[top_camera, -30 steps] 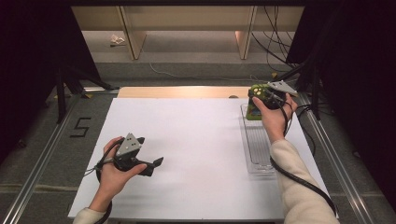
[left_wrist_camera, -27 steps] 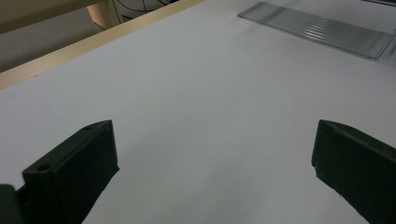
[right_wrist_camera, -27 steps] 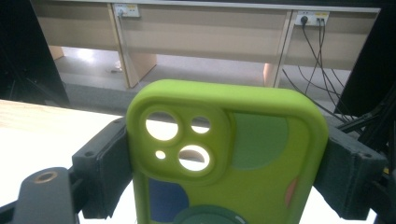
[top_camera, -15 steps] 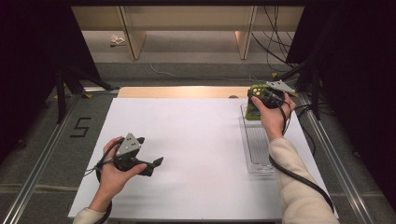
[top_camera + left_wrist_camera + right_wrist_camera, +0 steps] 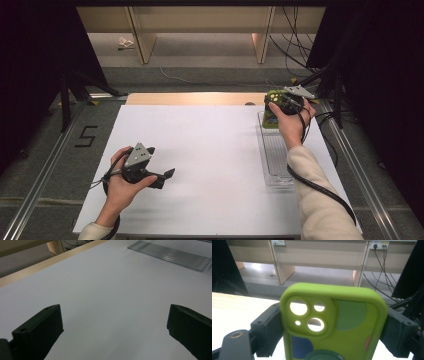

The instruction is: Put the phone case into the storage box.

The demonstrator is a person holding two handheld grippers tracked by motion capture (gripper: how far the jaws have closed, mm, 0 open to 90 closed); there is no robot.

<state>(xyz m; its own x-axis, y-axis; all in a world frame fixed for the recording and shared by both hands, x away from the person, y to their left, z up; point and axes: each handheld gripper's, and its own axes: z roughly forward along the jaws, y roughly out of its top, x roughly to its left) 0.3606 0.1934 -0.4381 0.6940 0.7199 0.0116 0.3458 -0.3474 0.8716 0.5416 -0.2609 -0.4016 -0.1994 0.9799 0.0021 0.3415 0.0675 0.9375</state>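
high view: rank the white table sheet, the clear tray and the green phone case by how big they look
1. white table sheet, largest by far
2. clear tray, a narrow strip along the sheet's right side
3. green phone case, smallest, though the right gripper and hand partly hide it

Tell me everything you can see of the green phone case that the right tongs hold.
The phone case is lime green, looks like soft matte rubber or silicone, and has rounded corners. Its raised camera block has four cut-outs, through which the background shows, so it seems empty. Darker green, blue and pinkish shapes decorate its back. It stands upright, clamped at both side edges by the black jaws of the right tongs. In the high view it is at the far end of the clear ribbed tray; whether it touches the tray cannot be told.
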